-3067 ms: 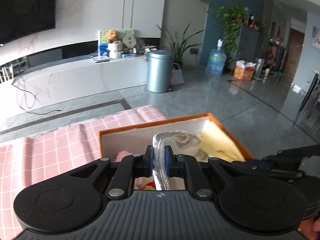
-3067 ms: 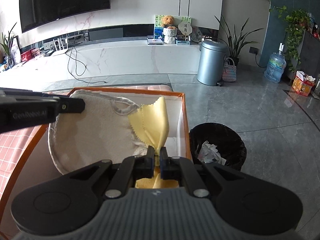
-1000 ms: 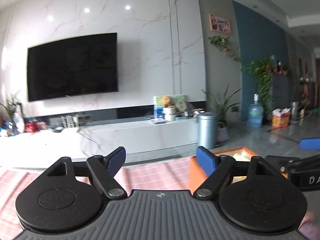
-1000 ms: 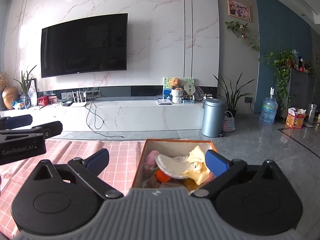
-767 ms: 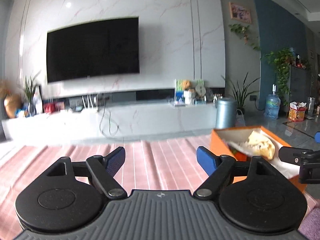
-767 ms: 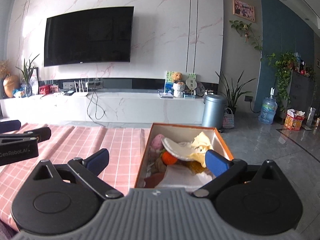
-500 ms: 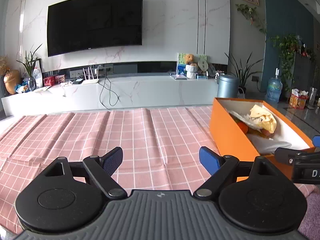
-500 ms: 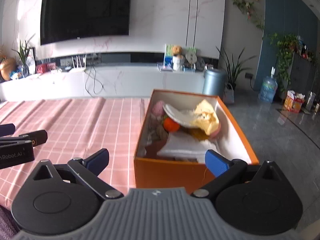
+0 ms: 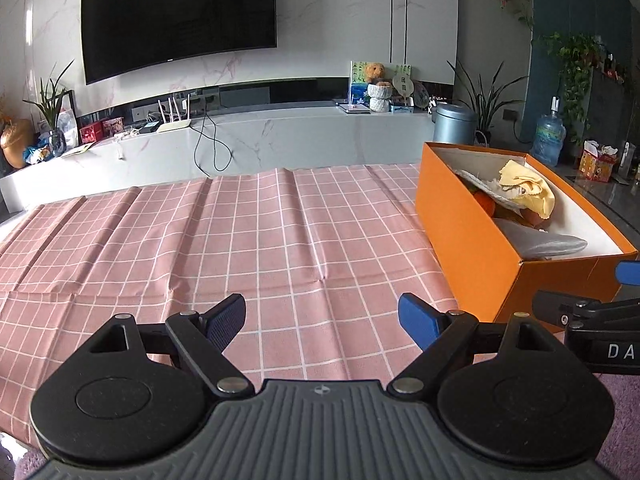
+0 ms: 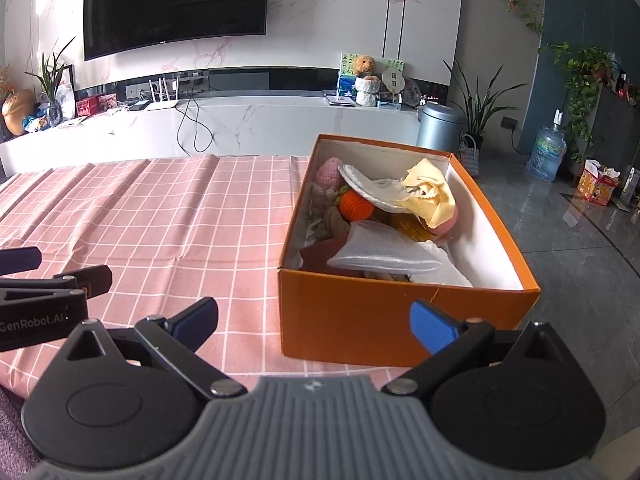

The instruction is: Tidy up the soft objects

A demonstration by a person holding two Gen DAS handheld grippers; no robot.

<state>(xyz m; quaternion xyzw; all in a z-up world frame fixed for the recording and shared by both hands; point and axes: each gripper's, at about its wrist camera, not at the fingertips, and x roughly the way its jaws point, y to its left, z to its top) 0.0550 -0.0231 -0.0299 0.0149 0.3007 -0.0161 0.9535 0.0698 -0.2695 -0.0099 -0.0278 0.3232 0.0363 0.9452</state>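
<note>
Both tongs spread wide and empty, aimed downward over the table.

Left tongs (image 9: 321,316) were opening just now, nothing between them; right tongs (image 10: 313,323) are tilted lower than before, with soft objects (image 10: 384,216) piled in the orange box (image 10: 384,316).

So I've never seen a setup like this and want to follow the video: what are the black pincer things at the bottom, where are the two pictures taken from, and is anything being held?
They are hand-held grippers: a person carries one in each hand, and each has a wide-angle camera looking forward along its two fingers. One picture is from the left gripper, the other from the right gripper. Both stand wide open with nothing between the blue pads, so nothing is held. The left one's jaws have just finished opening. Below them lies a pink checked tablecloth. On it stands an orange box already holding soft things: a yellow cloth, an orange knitted ball and a pink knitted toy.
</note>
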